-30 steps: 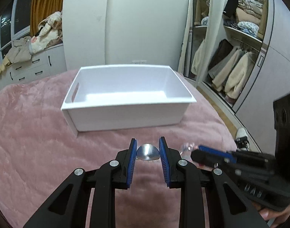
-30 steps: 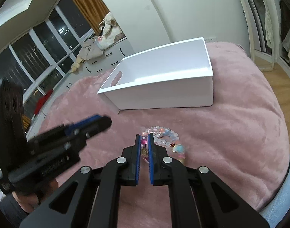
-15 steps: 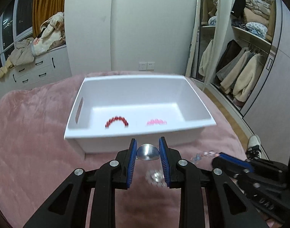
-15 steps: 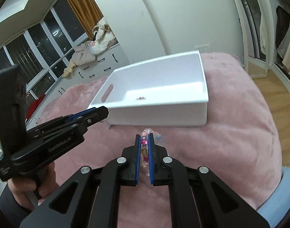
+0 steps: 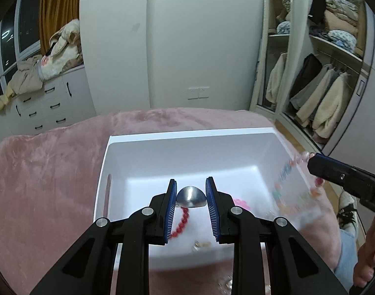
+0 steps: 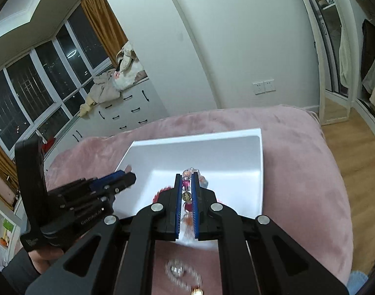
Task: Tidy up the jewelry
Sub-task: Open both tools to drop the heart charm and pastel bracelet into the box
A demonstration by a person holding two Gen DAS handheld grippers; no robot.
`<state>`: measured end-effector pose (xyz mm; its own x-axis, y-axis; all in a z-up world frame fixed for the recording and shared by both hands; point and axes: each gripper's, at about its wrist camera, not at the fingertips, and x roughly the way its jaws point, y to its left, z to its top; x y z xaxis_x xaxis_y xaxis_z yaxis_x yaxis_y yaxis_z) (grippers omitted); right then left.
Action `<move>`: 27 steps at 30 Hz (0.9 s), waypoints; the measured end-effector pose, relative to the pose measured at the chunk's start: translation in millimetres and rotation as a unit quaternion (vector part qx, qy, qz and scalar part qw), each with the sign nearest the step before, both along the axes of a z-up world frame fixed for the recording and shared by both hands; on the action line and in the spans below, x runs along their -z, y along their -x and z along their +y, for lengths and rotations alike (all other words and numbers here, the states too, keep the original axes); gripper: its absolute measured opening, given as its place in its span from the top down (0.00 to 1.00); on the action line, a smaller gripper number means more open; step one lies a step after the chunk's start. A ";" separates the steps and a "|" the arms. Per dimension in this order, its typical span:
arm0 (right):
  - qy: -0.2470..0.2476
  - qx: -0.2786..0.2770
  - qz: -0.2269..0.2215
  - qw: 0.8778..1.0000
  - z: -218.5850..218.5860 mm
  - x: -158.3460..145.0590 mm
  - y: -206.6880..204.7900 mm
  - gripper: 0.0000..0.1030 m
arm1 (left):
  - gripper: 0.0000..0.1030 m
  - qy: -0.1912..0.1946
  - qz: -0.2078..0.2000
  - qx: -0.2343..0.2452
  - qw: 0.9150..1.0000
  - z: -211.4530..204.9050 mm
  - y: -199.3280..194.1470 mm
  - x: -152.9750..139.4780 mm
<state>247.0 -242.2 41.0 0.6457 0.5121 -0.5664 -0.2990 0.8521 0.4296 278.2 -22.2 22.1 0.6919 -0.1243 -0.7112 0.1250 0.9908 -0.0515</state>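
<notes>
My left gripper (image 5: 190, 196) was part open over the white bin (image 5: 187, 132) on the bed (image 5: 52, 159), a silver dome (image 5: 191, 196) sitting between its pads, though I could not tell if they pinched it. My right gripper (image 6: 187, 189) was nearly closed on a bead bracelet (image 6: 186, 184) that dangled above the bin. Inside lay a red bracelet (image 5: 181, 223) and a pink one (image 5: 240, 202); another piece (image 6: 180, 271) was on the bed below. I judged the swinging strand might catch the rim or fall outside if let go off-centre, and the dome might slip from so loose a hold
</notes>
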 end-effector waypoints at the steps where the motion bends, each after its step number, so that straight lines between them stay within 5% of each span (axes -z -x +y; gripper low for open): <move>1: -0.007 -0.001 0.008 1.000 2.3 7.2 -10.5 0.92 | 0.72 -0.001 0.007 -0.004 1.000 2.4 -7.5 4.8; 12: 0.007 -0.007 0.043 0.999 16.6 46.9 -36.8 0.88 | 0.68 -0.014 0.038 -0.002 0.999 2.8 -28.4 27.2; 15: -0.008 0.002 0.024 1.000 10.6 36.9 -28.3 0.31 | 0.49 -0.004 0.028 -0.009 1.000 2.9 -20.1 15.8; 20: -0.003 0.018 -0.008 1.000 -5.5 18.1 3.7 0.16 | 0.24 0.006 -0.003 -0.022 1.000 6.1 8.9 -3.5; 27: 0.021 0.028 -0.002 0.999 -23.9 18.9 51.5 0.05 | 0.22 0.013 0.004 -0.014 1.000 3.5 55.8 7.4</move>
